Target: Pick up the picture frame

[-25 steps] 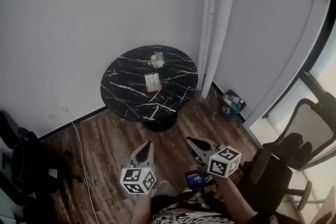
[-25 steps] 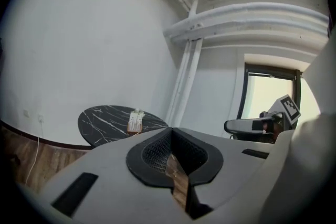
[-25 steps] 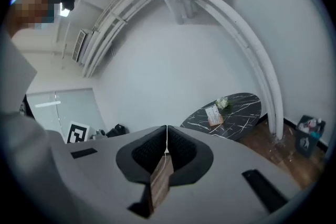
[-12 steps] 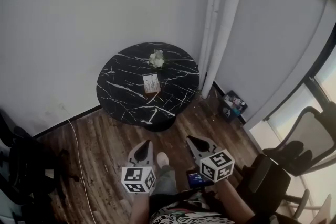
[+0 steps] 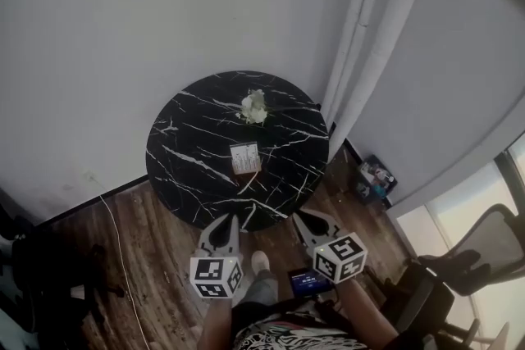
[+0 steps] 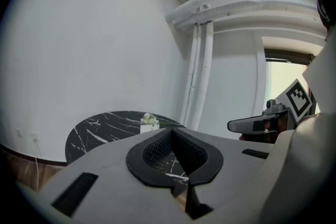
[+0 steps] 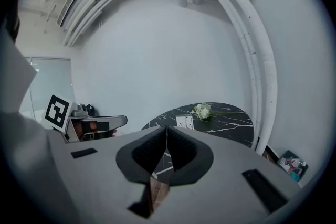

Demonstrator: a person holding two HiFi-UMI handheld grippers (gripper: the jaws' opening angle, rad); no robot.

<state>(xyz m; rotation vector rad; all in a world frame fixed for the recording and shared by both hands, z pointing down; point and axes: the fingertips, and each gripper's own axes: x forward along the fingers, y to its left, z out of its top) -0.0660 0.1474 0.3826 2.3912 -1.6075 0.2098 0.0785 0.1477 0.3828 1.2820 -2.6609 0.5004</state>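
Note:
A small picture frame stands near the middle of a round black marble table; it also shows in the right gripper view as the picture frame. My left gripper and right gripper hang side by side just short of the table's near edge, both shut and empty. The left gripper points at the table, its tips hiding the frame. The right gripper has its jaws pressed together.
A white flower bunch lies behind the frame on the table. White pipes run down the corner at right. A small box of items sits on the wood floor. Office chairs stand at right and far left.
Both grippers and the head have moved forward toward the table; the table now sits larger and closer, its near edge just ahead of the fingertips. Jaws stayed shut.

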